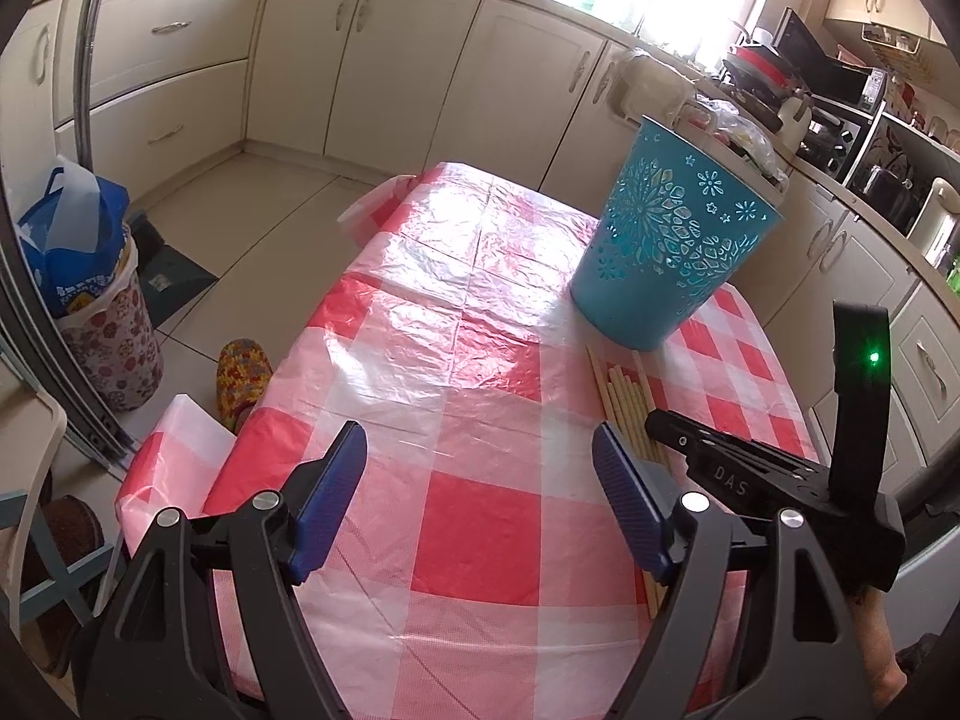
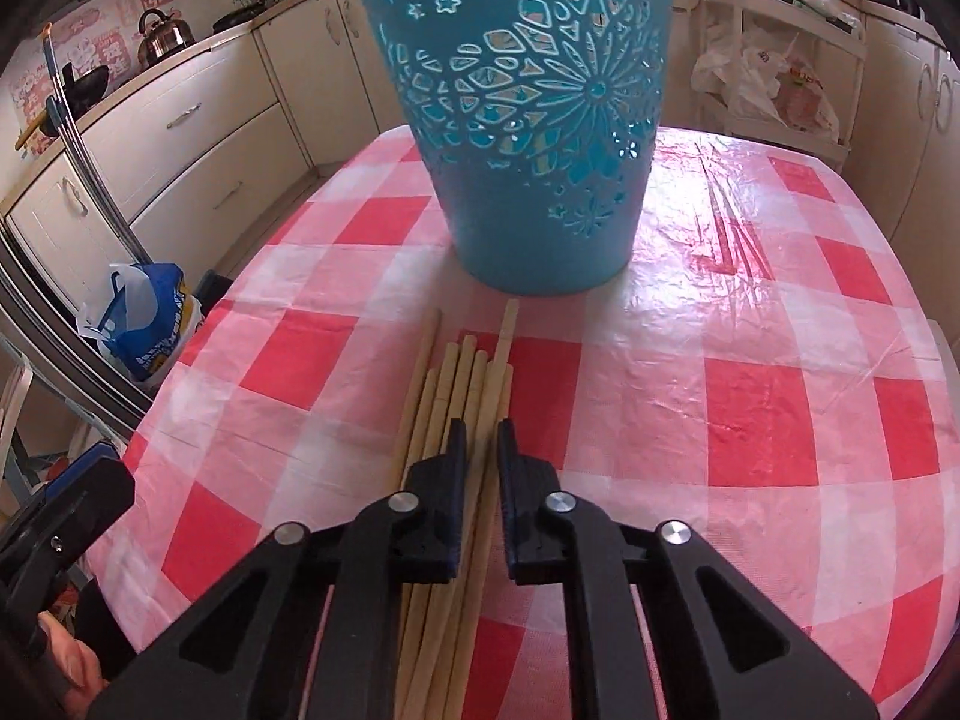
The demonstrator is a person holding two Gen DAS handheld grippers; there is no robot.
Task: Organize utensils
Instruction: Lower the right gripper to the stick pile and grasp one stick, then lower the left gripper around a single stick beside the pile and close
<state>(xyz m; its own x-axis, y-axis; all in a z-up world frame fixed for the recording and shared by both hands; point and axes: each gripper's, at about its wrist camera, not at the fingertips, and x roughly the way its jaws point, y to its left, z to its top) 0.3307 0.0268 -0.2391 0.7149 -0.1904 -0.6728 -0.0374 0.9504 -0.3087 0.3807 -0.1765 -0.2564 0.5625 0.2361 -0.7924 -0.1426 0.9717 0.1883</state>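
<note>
Checked tablecloth (image 1: 480,330), apparently kitchen cabinets (image 1: 300,60)

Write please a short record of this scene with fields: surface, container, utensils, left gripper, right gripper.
surface: table with red and white checked cloth
container: blue cut-out bucket, upright on the cloth, beyond the sticks
utensils: bundle of wooden chopsticks lying flat, tips toward the bucket
left gripper: open, nothing between the jaws, above the cloth
right gripper: jaws closed narrow on one chopstick of the bundle
</note>
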